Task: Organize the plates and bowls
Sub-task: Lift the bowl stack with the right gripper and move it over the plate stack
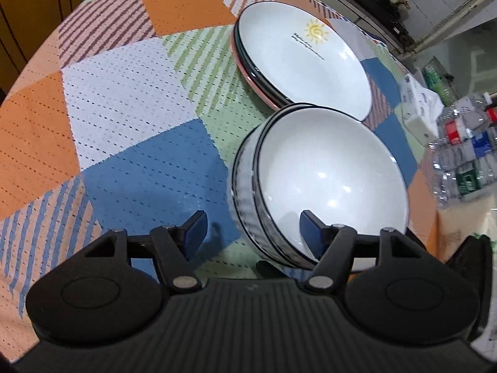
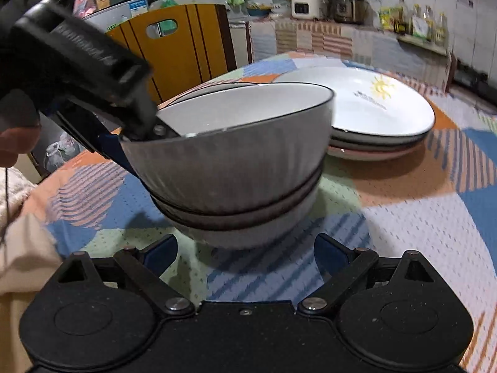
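Plates [image 1: 306, 62] are stacked at the far side of the table [image 1: 124, 108]; that part looks done. Bowls [image 2: 236, 168] are nested near the plates, and the top bowl [image 2: 248, 130] is tilted, not yet seated. The left gripper [image 1: 251, 233] is spread wide, its fingers straddling the top bowl's near rim without being closed on it. The right gripper [image 2: 245, 253] is held apart, empty, just short of the bowls. The tilt is shown only in the right view; the plate stack's pink bottom rim is clearer in the left.
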A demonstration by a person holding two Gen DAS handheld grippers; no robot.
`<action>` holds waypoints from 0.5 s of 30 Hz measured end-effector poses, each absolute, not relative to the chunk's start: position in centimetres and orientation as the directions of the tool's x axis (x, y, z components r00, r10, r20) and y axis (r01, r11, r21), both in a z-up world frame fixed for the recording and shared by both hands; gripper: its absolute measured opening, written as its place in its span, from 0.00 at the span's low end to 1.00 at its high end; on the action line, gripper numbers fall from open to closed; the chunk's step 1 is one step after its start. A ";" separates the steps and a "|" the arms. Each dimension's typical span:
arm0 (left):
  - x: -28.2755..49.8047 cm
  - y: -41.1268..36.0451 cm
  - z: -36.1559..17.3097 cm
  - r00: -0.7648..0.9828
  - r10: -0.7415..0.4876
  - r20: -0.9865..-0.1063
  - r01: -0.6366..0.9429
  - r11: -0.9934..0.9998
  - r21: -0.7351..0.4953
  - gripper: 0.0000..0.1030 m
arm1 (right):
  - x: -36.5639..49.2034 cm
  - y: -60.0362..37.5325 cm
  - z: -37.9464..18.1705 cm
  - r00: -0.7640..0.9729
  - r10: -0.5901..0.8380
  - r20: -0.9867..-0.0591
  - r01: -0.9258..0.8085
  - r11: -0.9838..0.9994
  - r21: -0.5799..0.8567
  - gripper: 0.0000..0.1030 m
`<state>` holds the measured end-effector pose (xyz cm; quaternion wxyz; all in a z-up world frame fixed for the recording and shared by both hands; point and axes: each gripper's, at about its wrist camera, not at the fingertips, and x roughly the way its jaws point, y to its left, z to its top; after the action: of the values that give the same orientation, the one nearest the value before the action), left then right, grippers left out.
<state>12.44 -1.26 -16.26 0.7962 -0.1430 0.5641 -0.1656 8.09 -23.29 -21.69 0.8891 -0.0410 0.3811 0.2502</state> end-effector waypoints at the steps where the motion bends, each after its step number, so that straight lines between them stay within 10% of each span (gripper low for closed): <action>1: 12.3 -1.4 -16.4 0.324 -0.414 -0.850 0.106 0.909 -0.403 0.61 | 8.1 -23.1 -21.9 0.591 0.413 -0.693 -0.476 0.872 0.113 0.94; 7: 12.5 -1.7 -16.3 0.382 -0.432 -0.817 0.125 0.900 -0.417 0.41 | 8.7 -22.0 -22.4 0.628 0.403 -0.666 -0.472 0.877 0.086 0.94; 15: 12.4 -1.5 -16.3 0.386 -0.430 -0.816 0.121 0.901 -0.417 0.39 | 9.0 -21.2 -22.0 0.639 0.399 -0.657 -0.478 0.876 0.067 0.94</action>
<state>12.41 -1.55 -16.29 0.8197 -0.1463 0.5277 -0.1682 9.03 -21.19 -22.04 0.9036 -0.0567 0.3483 0.2429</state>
